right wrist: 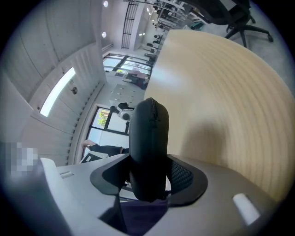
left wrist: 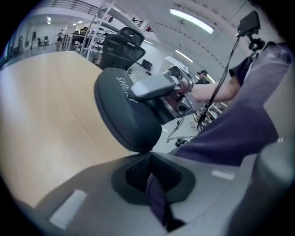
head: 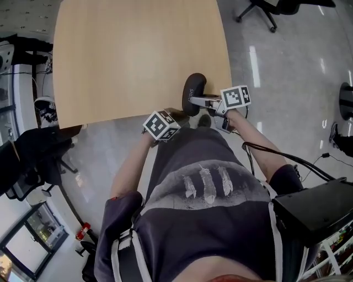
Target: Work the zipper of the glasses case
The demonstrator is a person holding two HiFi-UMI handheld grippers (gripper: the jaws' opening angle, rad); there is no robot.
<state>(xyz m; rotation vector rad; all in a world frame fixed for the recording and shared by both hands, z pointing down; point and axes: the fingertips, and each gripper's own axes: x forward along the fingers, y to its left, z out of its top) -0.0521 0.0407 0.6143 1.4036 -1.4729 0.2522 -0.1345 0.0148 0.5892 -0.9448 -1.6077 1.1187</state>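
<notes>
The black oval glasses case [head: 194, 91] hangs in the air over the near edge of the wooden table [head: 138, 55]. My right gripper [head: 194, 102] comes in from the right and is shut on the case's body. In the right gripper view the case [right wrist: 148, 138] stands upright between the pads, with its zipper line running up the edge facing me. My left gripper [head: 179, 114] is shut. In the left gripper view the case [left wrist: 122, 113] ends at my left gripper's [left wrist: 150, 156] closed tips. They pinch a thin part there, apparently the zipper pull, though the pull itself is hidden. The right gripper [left wrist: 156, 87] crosses the case.
The light wooden tabletop [right wrist: 230, 92] stretches away beyond the case. Black office chairs stand to the left [head: 33, 160] and at the far right [head: 265, 8]. A black box [head: 314, 209] and cables [head: 298, 160] lie by the person's right side.
</notes>
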